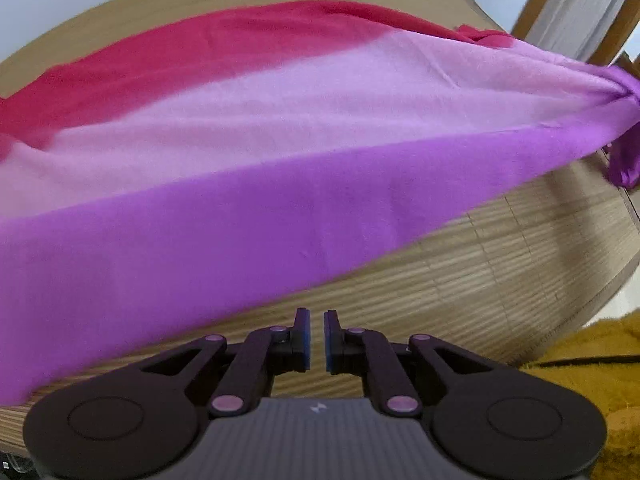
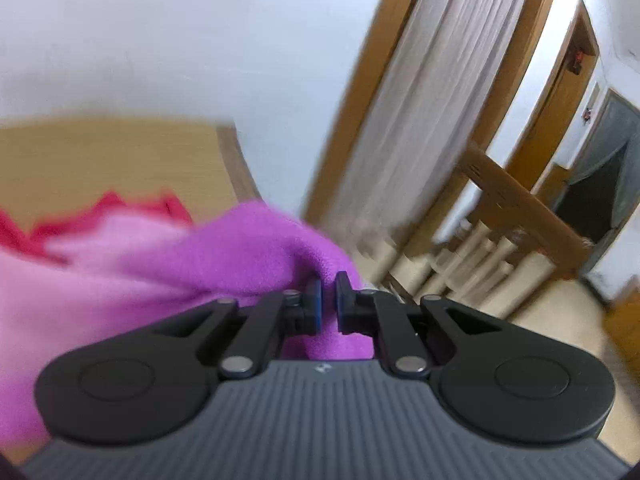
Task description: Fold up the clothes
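Left tongs (image 1: 316, 334): nearest in the left wrist view; pads almost together with a thin gap, nothing between them; they hang just over the woven mat, short of the cloth's purple edge.
Right tongs (image 2: 328, 300): clamped on a bunched purple corner of the cloth; fabric shows between and below the pads. How deep the bite goes cannot be told.
Cloth (image 1: 280, 152): one piece banded purple, pale pink and red; stretched taut and lifted toward the right, where it gathers to a point. The left part runs out of frame, so whether that end lies on the mat is not shown.
Woven mat (image 1: 500, 248): slatted surface under the cloth, bare on the right side.
Yellow fabric (image 1: 600, 360): fuzzy heap at the mat's right edge, apart from the cloth.
Headboard (image 1: 120, 20): wooden panel behind the red band.
Curtain (image 2: 420, 100): pale, in a wooden frame, well beyond the right tongs.
Risk, slip: one bunched corner bears the whole pull; a shallow bite could let it slide out, and the cloth would drop in a heap.
Risk, skew: with only one corner held, the bands pull diagonal, so any fold laid from here would likely land crooked.
Risk, miss: the left tongs, nearly closed, would need to part before they could take the purple edge; otherwise they would only push it.
Risk, blur: the right wrist view is smeared, so placement is hard to judge.
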A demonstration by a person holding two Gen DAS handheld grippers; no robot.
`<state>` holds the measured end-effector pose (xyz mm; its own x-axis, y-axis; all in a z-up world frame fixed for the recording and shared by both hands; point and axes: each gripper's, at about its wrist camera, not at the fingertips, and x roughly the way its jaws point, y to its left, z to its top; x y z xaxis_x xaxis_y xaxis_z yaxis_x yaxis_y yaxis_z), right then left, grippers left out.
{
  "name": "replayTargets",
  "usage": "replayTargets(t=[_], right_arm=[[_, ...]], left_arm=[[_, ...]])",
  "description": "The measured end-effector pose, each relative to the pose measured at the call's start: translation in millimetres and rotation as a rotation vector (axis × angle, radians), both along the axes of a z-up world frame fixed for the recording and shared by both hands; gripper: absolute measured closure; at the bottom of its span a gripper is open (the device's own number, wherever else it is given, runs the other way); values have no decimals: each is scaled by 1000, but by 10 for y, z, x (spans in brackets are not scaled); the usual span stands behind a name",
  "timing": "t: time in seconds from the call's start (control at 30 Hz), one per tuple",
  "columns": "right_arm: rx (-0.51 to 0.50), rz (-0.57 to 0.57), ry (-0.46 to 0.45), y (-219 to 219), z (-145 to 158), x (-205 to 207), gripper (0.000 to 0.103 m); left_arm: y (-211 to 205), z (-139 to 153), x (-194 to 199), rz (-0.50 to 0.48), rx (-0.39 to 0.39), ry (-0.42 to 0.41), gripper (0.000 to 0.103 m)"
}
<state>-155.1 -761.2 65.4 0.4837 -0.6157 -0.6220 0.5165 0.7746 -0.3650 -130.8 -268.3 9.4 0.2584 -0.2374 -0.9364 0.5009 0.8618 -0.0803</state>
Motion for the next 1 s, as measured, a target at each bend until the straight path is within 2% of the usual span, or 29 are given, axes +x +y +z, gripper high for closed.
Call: replayTargets(t=[0.13,0.2,0.23,0.27,0.3,0.33,0.37,0.43,0.53,0.63,0.67,0.73,0.8,0.83,0.87,0.9,1.0], right_arm=[[-50,89,146,251,-135,-68,90],[-140,159,86,521,31,-43,77],[-177,214,17,684,185,-9,65],[-192,270,-52,815,321,38,47],[-184,332,-122,943,437,133,38],[-150,398,-177,1021,496,276,22],[-99,462,-214,1101,505,438,23],[53,582,-218,1280,362,937,24],[269,678,-136,1596,-47,1826,25],[318,724,-37,1963,-482,2656,25],[306,730,-2,2078,-615,2904,25],[308,729,72,2242,-840,3257,25],[325,727,147,2356,-1048,3578,36],[347,738,201,2429,-1134,3694,58],[363,752,229,2487,-1171,3765,87],[362,770,229,2546,-1156,3793,97],[250,820,205,2719,-1047,3819,99]], left_arm=[[-17,62,81,14,24,-11,92],[8,145,143,32,37,-36,91],[38,192,184,45,29,-50,90],[68,238,226,58,22,-65,88],[100,280,272,71,13,-79,86],[138,308,334,82,0,-93,81],[173,328,398,94,-9,-107,76],[226,315,550,120,3,-119,75],[445,282,735,198,29,-125,75],[712,245,902,290,54,-130,73],[801,233,957,321,62,-132,72],[986,207,1066,384,81,-133,71],[1228,169,1157,467,111,-115,71],[1330,158,1200,505,116,-110,71],[1426,149,1239,540,121,-106,71],[1496,139,1269,565,125,-104,71],[1603,82,1370,610,142,-94,71]])
